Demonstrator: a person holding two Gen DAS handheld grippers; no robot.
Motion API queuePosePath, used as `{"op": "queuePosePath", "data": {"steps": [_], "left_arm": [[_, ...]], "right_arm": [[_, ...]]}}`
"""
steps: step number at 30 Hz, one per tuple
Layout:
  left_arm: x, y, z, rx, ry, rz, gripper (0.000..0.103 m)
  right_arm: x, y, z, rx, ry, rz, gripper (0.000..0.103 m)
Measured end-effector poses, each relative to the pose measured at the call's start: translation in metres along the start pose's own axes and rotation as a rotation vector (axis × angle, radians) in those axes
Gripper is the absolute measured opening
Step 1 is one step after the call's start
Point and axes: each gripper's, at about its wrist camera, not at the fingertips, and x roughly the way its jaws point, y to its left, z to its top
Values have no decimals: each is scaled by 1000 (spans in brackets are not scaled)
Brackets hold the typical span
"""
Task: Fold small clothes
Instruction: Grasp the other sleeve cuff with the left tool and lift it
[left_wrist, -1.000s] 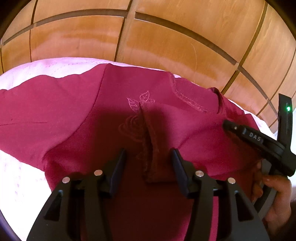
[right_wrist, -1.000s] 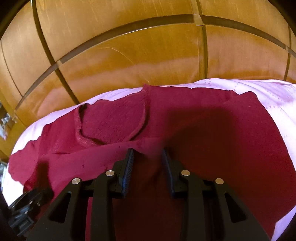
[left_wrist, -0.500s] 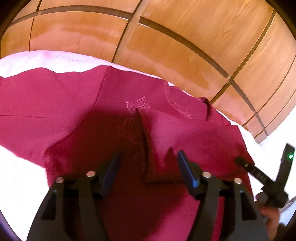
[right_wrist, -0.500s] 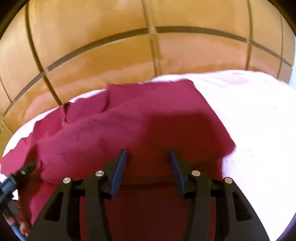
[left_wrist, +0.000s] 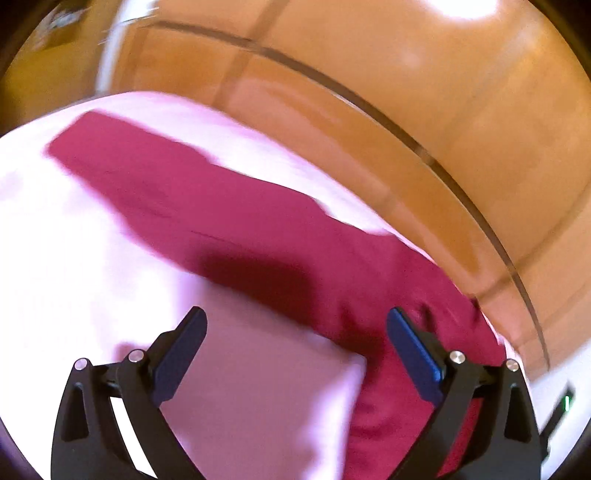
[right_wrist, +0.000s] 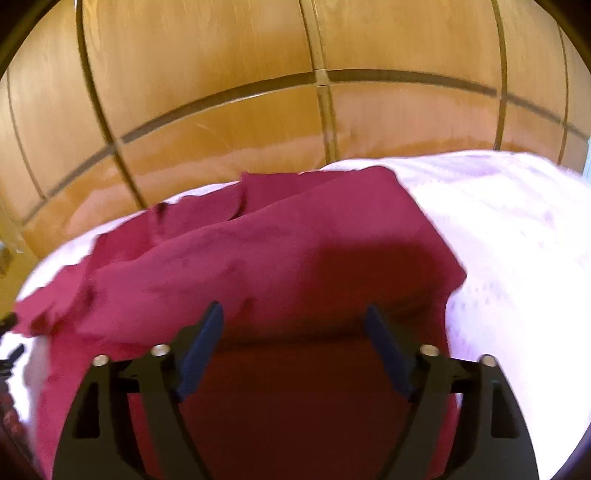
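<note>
A dark red garment (left_wrist: 258, 229) lies on a pale pink bedsheet (left_wrist: 66, 258). In the left wrist view one long part of it, blurred, stretches to the far left. My left gripper (left_wrist: 295, 325) is open wide and empty, above the garment's left edge and the sheet. In the right wrist view the garment (right_wrist: 295, 251) has its right side folded over the body, with the neckline at the back left. My right gripper (right_wrist: 293, 321) is open and empty, just above the folded cloth.
A wooden panelled headboard (right_wrist: 258, 110) rises right behind the bed. Bare pink sheet (right_wrist: 517, 240) lies to the right of the garment. The other gripper's edge shows at the far left of the right wrist view (right_wrist: 9, 354).
Both grippers have opened wider and pulled back. The left one swung left off the embroidered chest to the garment's left edge. The right side now lies folded over.
</note>
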Motion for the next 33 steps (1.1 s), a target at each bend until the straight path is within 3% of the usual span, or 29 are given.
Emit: {"op": "queuePosePath", "data": {"steps": [2,4,5,6,10,12,16,19,21,24,27,30,33], "left_arm": [[-3,30,13,-97,-12,14,96],[-4,61,24,-213,-27,36,85],[-5,72,28,-251,-33,43,75],[-5,84,34,-283,-40,45,73],[-4,110,51,-336,-84,88,72],[0,119,57,-370,-95,87,72],[8,137,70,-400,-113,89,64],[17,140,77,-402,-112,106,48],[23,148,82,-414,-103,106,25],[28,161,89,-459,-93,89,11],[26,164,87,-494,-86,66,9],[13,153,84,-495,-120,92,8],[-2,127,88,-425,-173,76,7]], "right_arm": [[-7,3,-9,-4,10,16,82],[-11,5,-19,-16,21,12,84],[-12,4,-22,-19,21,6,90],[-11,5,-25,-17,22,-7,93],[1,2,-28,5,72,-57,93],[5,6,-30,-20,86,-65,99],[10,12,-31,-66,106,-114,100],[9,10,-31,-67,106,-114,100],[8,9,-32,-63,104,-109,100],[8,10,-32,-67,104,-115,100],[9,12,-32,-75,107,-126,100],[9,13,-32,-80,108,-131,100],[9,12,-31,-77,106,-127,100]]}}
